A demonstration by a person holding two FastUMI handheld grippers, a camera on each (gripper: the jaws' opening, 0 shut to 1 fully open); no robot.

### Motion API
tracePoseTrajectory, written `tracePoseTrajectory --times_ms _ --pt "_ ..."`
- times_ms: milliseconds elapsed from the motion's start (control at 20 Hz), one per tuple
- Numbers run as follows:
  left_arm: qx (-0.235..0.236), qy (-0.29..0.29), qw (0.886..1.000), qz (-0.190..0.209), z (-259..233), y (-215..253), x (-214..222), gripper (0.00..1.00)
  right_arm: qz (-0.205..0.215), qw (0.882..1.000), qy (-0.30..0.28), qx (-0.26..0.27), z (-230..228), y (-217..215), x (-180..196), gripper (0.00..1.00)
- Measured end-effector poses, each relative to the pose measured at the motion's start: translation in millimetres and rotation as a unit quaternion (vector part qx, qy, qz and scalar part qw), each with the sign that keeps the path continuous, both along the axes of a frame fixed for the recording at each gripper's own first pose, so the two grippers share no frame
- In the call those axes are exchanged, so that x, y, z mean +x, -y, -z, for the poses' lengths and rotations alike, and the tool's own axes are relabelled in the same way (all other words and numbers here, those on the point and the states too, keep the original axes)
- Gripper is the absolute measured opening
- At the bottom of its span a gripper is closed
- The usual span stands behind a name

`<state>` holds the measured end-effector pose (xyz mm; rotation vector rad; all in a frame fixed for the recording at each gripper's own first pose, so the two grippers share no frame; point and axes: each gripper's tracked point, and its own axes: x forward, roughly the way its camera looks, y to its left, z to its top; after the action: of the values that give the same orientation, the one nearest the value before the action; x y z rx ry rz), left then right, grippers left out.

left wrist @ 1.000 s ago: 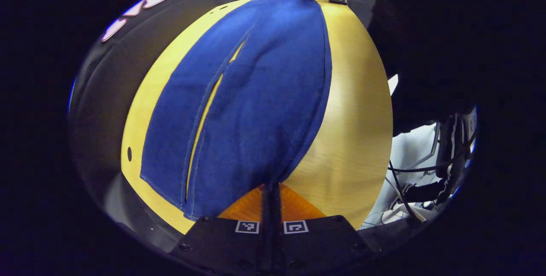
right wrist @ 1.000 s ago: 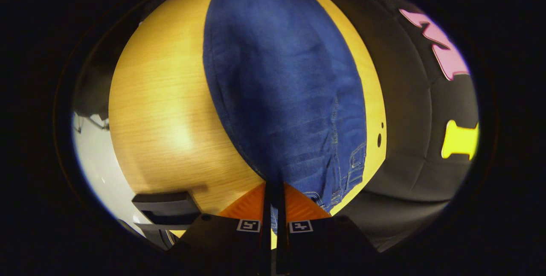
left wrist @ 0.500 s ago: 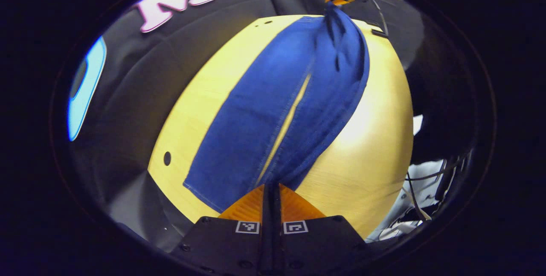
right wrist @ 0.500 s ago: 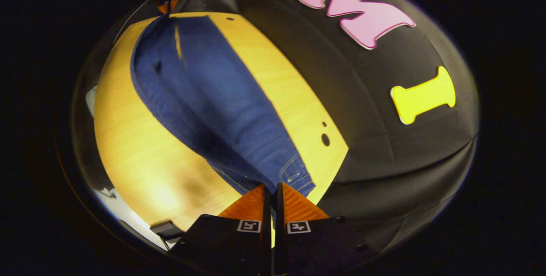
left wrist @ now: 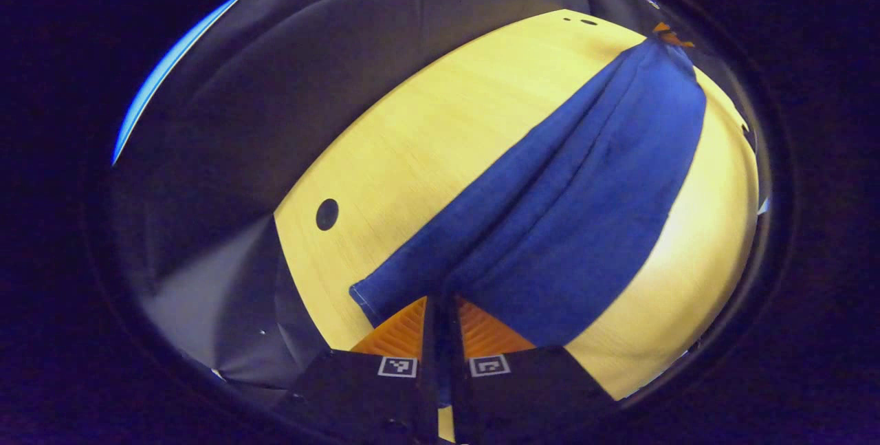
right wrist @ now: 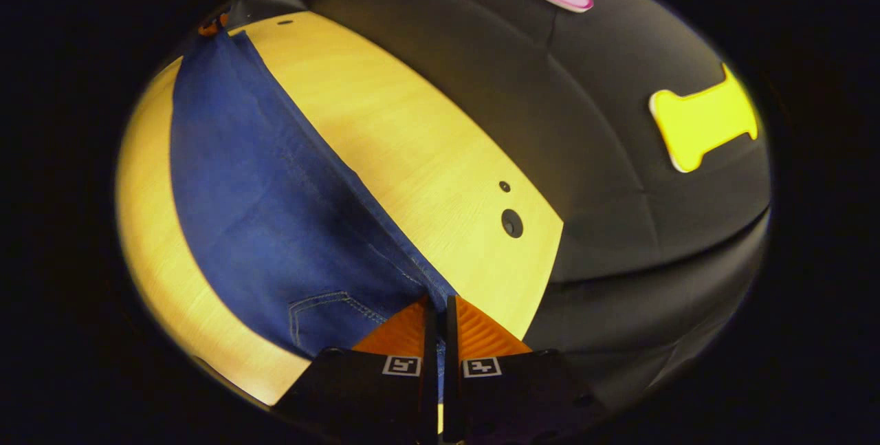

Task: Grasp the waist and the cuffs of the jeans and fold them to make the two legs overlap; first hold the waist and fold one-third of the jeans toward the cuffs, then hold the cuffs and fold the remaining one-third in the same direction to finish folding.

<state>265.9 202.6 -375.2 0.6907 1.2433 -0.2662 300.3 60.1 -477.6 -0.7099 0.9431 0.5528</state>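
Moved since half a second ago: both grippers have swung the near leg across, so the jeans (left wrist: pixel 570 204) now lie as one doubled band and the slit of bare wood between the legs is gone.
Jeans: blue denim, stretched long on the counter (left wrist: pixel 426 135), running diagonally in the left gripper view from the cuff at the bottom to the far waist end at upper right.
Left gripper (left wrist: pixel 440 324): fingers drawn together with the cuff cloth pinched between them; the hem corner sticks out just to its left.
Right gripper (right wrist: pixel 437 324): fingers pressed together on the waist end; a stitched back pocket (right wrist: pixel 323 318) lies just beside it to the left.
Other gripper at distance: the right gripper's tip sits at the jeans' far end in the left gripper view, upper right.
Counter: pale wood with a dark round hole (right wrist: pixel 511 223) near its edge, well apart from the denim.
Backdrop: black cloth wall (right wrist: pixel 619 122) behind the counter.
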Motion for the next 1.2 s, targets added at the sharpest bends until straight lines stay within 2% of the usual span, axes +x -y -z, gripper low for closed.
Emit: tracePoseTrajectory --times_ms 50,150,200,250,300,350,400,450,500,550,600,650,700,800,850,900,1000,1100,1150,1200 --pt "0.015 -0.004 1.0 -0.013 11.0 -9.4 10.1 0.18 0.007 1.0 -0.013 -0.009 17.3 -3.3 3.3 0.07" --pt "0.026 0.012 0.999 -0.032 12.5 -13.0 26.2 0.15 0.015 0.999 -0.026 -0.025 42.2 -4.8 7.0 0.07" --pt "0.028 0.02 0.998 -0.045 11.6 -23.2 31.6 0.29 0.017 0.999 -0.034 -0.027 53.0 -7.0 7.3 0.08" --pt "0.031 0.028 0.997 -0.059 12.7 -30.0 35.2 0.37 0.026 0.998 -0.045 -0.032 61.8 -5.5 6.0 0.08" --pt "0.035 0.039 0.996 -0.07 8.6 -38.3 37.2 0.53 0.034 0.998 -0.041 -0.032 61.6 -8.0 11.6 0.08" --pt "0.041 0.056 0.995 -0.077 4.1 -42.8 42.4 0.6 0.04 0.998 -0.031 -0.03 61.0 -8.7 19.4 0.11" --pt "0.041 0.076 0.993 -0.083 0.1 -46.5 45.1 0.7 0.043 0.998 -0.035 -0.033 59.4 -5.3 19.8 0.17" --pt "0.026 0.096 0.991 -0.085 -5.7 -46.9 48.6 0.76 0.048 0.998 -0.038 -0.032 58.4 -2.0 22.8 0.22" --pt "0.0 0.119 0.989 -0.084 -14.4 -43.7 48.9 0.79 0.051 0.997 -0.052 -0.02 51.9 -1.5 19.5 0.29" --pt "-0.027 0.15 0.985 -0.081 -30.7 -31.7 52.1 0.82 0.062 0.997 -0.053 0.003 39.9 -6.4 18.1 0.49" --pt "-0.052 0.177 0.98 -0.076 -50.4 -20.4 50.9 0.91 0.073 0.996 -0.043 0.029 22.7 -9.2 20.2 0.68" --pt "-0.072 0.206 0.973 -0.072 -73.4 -11.5 52.1 0.92 0.083 0.995 -0.026 0.046 1.3 -7.6 22.4 0.87" --pt "-0.085 0.23 0.967 -0.07 -92.7 -3.3 51.0 0.94 0.095 0.993 -0.008 0.069 -23.9 -6.7 24.0 0.88" --pt "-0.11 0.276 0.953 -0.067 -133.0 15.3 46.8 0.96 0.143 0.982 0.011 0.121 -60.3 -1.0 24.0 0.98" --pt "-0.124 0.296 0.945 -0.064 -153.1 25.7 42.0 0.96 0.191 0.968 0.005 0.163 -71.6 4.2 20.9 0.98" --pt "-0.142 0.321 0.934 -0.061 -174.8 34.8 35.1 0.97 0.243 0.947 -0.011 0.208 -75.6 8.4 15.6 0.97" --pt "-0.168 0.363 0.913 -0.08 -208.0 41.4 19.5 0.97 0.348 0.89 -0.053 0.289 -79.1 15.6 4.7 0.98" --pt "-0.181 0.395 0.893 -0.113 -237.7 40.4 4.5 0.97 0.434 0.833 -0.104 0.327 -59.1 19.2 -10.5 0.98" --pt "-0.192 0.405 0.884 -0.133 -246.7 41.7 -4.1 0.97 0.471 0.81 -0.116 0.328 -48.2 25.3 -20.7 1.0" --pt "-0.21 0.41 0.875 -0.146 -254.3 47.4 -16.3 0.97 0.499 0.793 -0.12 0.328 -41.4 27.0 -22.5 0.98"
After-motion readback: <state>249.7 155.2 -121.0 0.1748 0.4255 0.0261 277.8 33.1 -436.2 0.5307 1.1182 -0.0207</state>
